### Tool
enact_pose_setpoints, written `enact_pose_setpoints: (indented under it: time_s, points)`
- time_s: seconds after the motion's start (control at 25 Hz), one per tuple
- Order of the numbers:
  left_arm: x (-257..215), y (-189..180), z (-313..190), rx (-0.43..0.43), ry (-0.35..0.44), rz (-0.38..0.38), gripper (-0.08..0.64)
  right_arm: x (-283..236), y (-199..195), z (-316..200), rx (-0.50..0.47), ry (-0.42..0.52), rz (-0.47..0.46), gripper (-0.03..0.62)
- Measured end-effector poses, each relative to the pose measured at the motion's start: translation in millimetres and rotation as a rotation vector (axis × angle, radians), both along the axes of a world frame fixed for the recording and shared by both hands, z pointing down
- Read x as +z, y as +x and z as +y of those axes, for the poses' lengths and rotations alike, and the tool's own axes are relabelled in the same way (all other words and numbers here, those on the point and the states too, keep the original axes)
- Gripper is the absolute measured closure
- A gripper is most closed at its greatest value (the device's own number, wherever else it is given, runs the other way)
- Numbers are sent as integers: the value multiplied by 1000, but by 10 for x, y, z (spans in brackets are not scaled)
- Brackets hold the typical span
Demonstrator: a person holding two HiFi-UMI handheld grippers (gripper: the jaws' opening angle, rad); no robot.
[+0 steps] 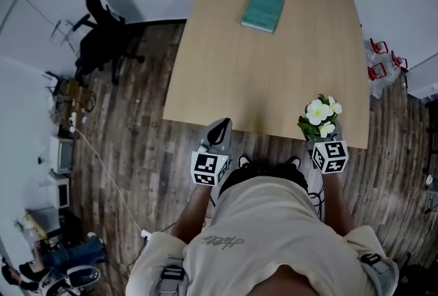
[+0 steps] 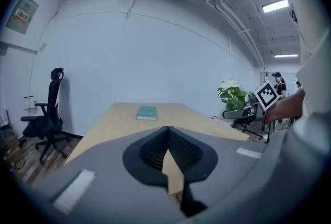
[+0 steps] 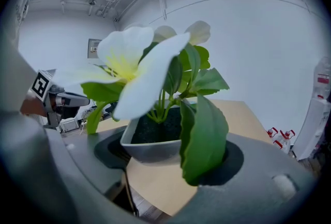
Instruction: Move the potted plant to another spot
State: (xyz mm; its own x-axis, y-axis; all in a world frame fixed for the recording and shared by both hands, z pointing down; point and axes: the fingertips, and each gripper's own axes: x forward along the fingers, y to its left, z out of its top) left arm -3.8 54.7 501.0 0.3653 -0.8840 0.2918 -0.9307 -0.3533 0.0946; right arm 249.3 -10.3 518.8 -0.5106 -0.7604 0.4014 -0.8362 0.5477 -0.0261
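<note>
The potted plant (image 1: 319, 115) has white flowers, green leaves and a small grey pot (image 3: 155, 141). My right gripper (image 1: 323, 141) is shut on the pot, one jaw at each side, and holds it just over the near right edge of the light wooden table (image 1: 260, 76). In the right gripper view the leaves and a big white flower (image 3: 135, 65) fill the middle. My left gripper (image 1: 220, 126) is shut with nothing in it and points at the table's near edge, left of the plant. The left gripper view shows its pads (image 2: 182, 150) pressed together and the plant (image 2: 232, 96) off to the right.
A teal book (image 1: 262, 11) lies at the far middle of the table, and the book (image 2: 147, 113) shows again in the left gripper view. A black office chair (image 1: 99, 38) stands on the wood floor at the far left. Boxes and cables (image 1: 61, 158) line the left wall.
</note>
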Motion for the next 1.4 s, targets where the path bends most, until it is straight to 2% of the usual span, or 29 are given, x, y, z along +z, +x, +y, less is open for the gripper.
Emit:
enact_pose_setpoints:
  time_s: [0.2, 0.4, 0.6, 0.8, 0.92, 1.16, 1.4]
  points:
    - [57, -19, -85, 32, -19, 17, 541, 11, -75, 156, 7, -20, 16, 239]
    - [58, 97, -162, 43, -43, 70, 541, 55, -81, 111, -9, -35, 14, 239]
    - [-34, 94, -327, 5, -68, 74, 541, 133, -106, -117, -30, -37, -7, 239]
    - [-174, -31, -532, -29, -78, -3, 541, 234, -176, -433, -55, -59, -62, 239]
    - [-175, -45, -661, -55, -91, -21, 541, 327, -200, -596, -77, -71, -72, 239]
    - [-180, 123, -947, -87, -81, 46, 541, 472, -236, -885, -149, -45, -24, 239]
    - [-218, 102, -1109, -109, -64, 53, 541, 480, -315, -935, -198, -64, -20, 239]
